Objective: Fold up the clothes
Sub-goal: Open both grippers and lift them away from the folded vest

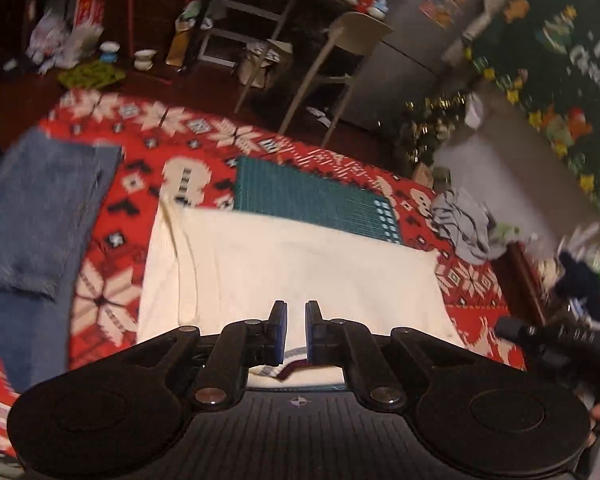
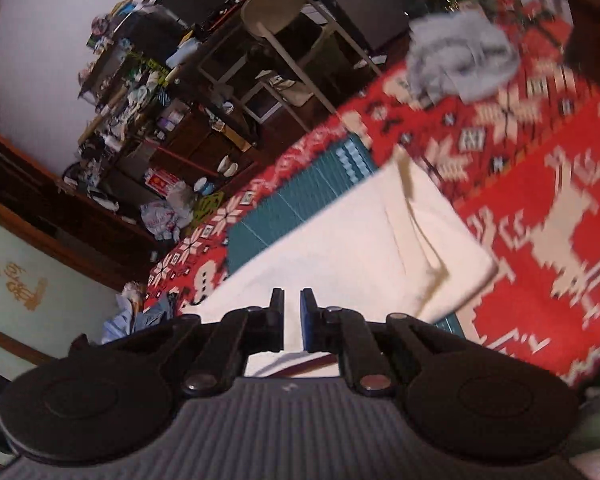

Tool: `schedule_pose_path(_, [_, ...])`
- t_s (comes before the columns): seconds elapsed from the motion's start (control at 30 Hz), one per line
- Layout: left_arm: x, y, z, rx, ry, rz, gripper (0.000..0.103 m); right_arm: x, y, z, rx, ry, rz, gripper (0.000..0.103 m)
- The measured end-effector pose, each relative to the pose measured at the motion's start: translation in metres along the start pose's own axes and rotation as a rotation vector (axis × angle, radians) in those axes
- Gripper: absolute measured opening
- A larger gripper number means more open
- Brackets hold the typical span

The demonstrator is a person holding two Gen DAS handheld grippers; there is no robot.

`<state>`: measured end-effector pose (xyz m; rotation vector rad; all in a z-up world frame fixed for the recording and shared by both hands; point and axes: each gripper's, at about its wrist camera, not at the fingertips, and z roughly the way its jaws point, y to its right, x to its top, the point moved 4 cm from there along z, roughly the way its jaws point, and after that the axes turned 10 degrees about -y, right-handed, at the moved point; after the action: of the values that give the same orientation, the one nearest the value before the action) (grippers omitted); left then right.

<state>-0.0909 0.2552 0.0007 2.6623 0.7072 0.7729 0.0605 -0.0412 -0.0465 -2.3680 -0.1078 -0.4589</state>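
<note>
At the far left of the left wrist view, one blue denim garment (image 1: pixel 40 208) is seen lying flat on the red knitted blanket with white snowflake and reindeer pattern (image 1: pixel 112 184), apparently set aside so that the working area is kept free. Whether it is already folded cannot be told through the blur.

In the middle, one cream-white cloth garment (image 1: pixel 292 272) is spread flat, partly over one teal ribbed mat (image 1: pixel 312 196), which seems to serve as the folding surface. A folded-over layer is visible along one side edge, so a first fold is judged to have been made. The near edge, with a dark red stripe, lies under the left gripper (image 1: pixel 296 332), whose blue-padded fingers stand slightly apart with only a narrow gap; no cloth is seen pinched between them, and the tool is judged to be poised over that edge for a grasp.

Further right, one crumpled grey garment (image 1: pixel 464 224) is heaped near the blanket's edge, presumably waiting its turn. A dark blue and white bundle (image 1: pixel 580 280) is blurred beyond identification.

In the right wrist view the right gripper (image 2: pixel 292 320) is likewise held just above the near edge of the cream garment, its fingers narrowly parted and holding nothing visible. Two grippers are thus placed at one edge, probably so that it can be lifted evenly.

Counted: three identifiable garments, one mat, one blanket.
</note>
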Motion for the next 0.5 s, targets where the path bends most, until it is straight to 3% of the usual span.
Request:
schedule_pose_path(0.1, [0.014, 0.022, -0.042, 0.018, -0.001, -0.010, 0.007, 0.012, -0.040, -0.034, -0.065, -0.014, -0.051, 0.010])
schedule_pose_path(0.23, [0.027, 0.060, -0.111, 0.030, 0.088, 0.062, 0.002, 0.025, -0.099, -0.089, -0.118, 0.014, -0.132, 0.006])
schedule_pose_path(0.37, [0.029, 0.091, -0.171, 0.050, 0.144, 0.048, 0.002, 0.033, -0.147, -0.145, -0.154, 0.066, -0.183, 0.004])
schedule_pose_path(0.5, [0.031, 0.116, -0.199, 0.082, 0.180, 0.026, 0.002, 0.033, -0.178, -0.179, -0.161, 0.041, -0.197, 0.005])
